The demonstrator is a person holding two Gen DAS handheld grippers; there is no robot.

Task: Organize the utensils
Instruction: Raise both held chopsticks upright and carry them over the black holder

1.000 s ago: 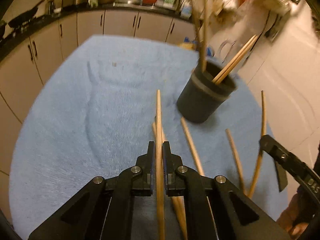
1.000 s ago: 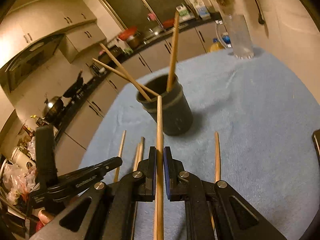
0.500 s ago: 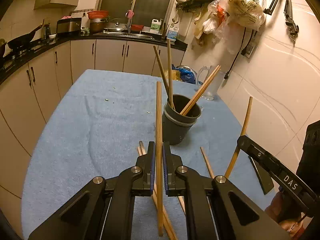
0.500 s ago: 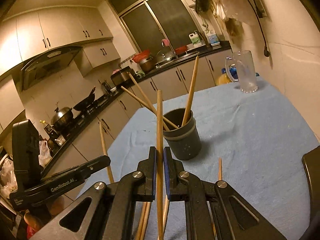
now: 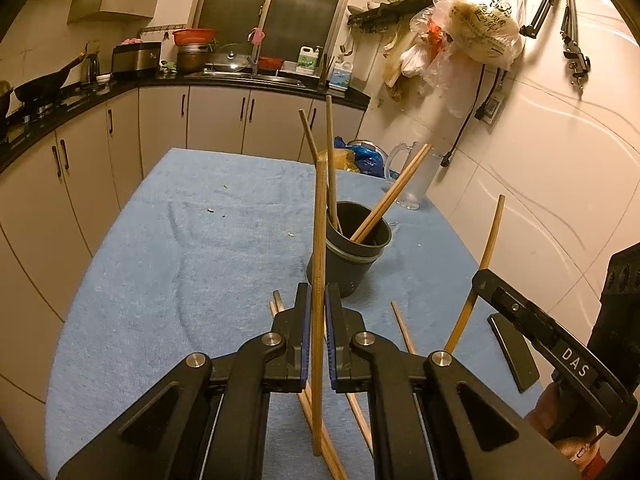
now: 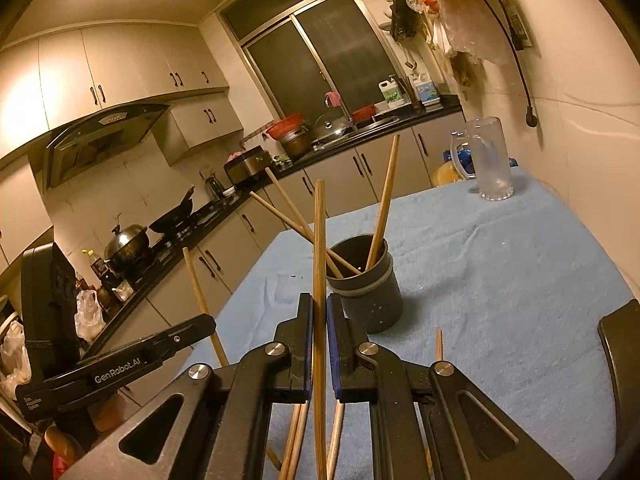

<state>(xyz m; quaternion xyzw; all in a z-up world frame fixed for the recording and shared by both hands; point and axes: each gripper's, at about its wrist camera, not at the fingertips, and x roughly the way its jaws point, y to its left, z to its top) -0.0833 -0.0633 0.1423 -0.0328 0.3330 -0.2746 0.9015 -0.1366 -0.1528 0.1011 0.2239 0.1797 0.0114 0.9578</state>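
Note:
A dark round utensil cup [image 5: 350, 258] stands on the blue cloth [image 5: 180, 260] and holds three wooden chopsticks; it also shows in the right wrist view [image 6: 370, 292]. My left gripper [image 5: 316, 304] is shut on a chopstick [image 5: 319, 240] held upright, just in front of the cup. My right gripper [image 6: 319, 312] is shut on another chopstick [image 6: 319, 248], also upright, lifted above the table near the cup. In the left wrist view that right gripper [image 5: 540, 328] shows with its chopstick [image 5: 486, 256]. Several loose chopsticks [image 5: 402, 330] lie on the cloth below.
A clear glass jug [image 6: 490, 160] stands at the table's far right corner beside the tiled wall. Kitchen cabinets [image 5: 80, 168] run along the left and back. A black flat object [image 5: 514, 352] lies on the cloth at the right.
Both grippers have lifted and tilted up with their chopsticks, from looking down at the cloth to looking level at the cup. Both stayed shut.

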